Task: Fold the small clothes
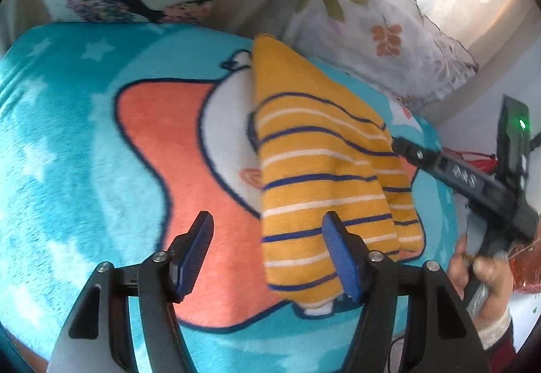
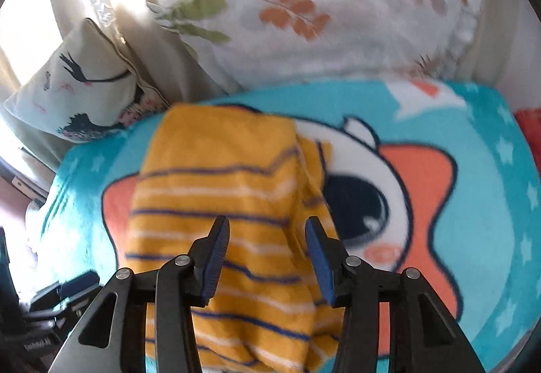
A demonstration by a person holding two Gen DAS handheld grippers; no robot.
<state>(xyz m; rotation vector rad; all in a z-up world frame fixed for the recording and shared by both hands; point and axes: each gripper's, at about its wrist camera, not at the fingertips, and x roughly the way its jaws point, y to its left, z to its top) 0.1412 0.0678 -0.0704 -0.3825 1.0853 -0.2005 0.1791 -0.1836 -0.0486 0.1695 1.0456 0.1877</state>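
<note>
Striped mustard garment folded lengthwise on a cartoon blanket, both claws spread and holding nothing.

The small garment (image 1: 324, 163) is mustard-yellow knit with thin navy and white stripes, doubled into a long narrow shape with a plain yellow end farthest from the cameras. It lies on a turquoise fleece blanket (image 1: 67, 153) printed with white stars and an orange star character. The left claw (image 1: 267, 251) hangs spread above the blanket, its right pad over the garment's near edge, nothing between the pads. The right claw (image 2: 267, 258) is also spread, hovering over the striped cloth without pinching it. Two patterned pillows (image 2: 338, 18) lean behind the blanket, against a bright curtained window.
</note>
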